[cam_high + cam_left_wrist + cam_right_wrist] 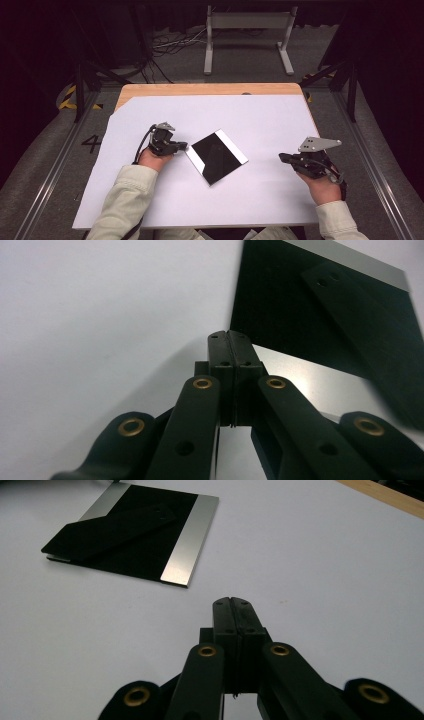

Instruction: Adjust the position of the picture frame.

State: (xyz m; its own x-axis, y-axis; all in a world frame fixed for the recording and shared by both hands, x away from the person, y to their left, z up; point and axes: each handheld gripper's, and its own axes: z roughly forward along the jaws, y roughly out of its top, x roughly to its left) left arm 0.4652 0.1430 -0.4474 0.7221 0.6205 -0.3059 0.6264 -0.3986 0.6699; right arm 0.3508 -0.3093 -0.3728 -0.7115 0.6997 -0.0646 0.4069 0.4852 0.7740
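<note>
A square black glossy plate (217,156) with silver strips along two opposite edges lies flat and turned cornerwise on the white sheet (260,120). My left gripper (184,146) is shut, and its tips reach the plate's near-left silver strip. In the left gripper view the closed jaws (230,335) sit at the plate's (310,305) edge; whether they touch it I cannot tell. My right gripper (282,157) is shut on nothing, off to the plate's right over bare sheet. The right gripper view has its jaws (232,601) pointing toward the plate (135,535), well short of it.
The white sheet covers most of a wooden table (200,89), with wood bare along the far edge. Beyond the table a white metal stand (247,30) and cables (170,45) sit on the grey floor. Dark frame legs (80,90) flank the table.
</note>
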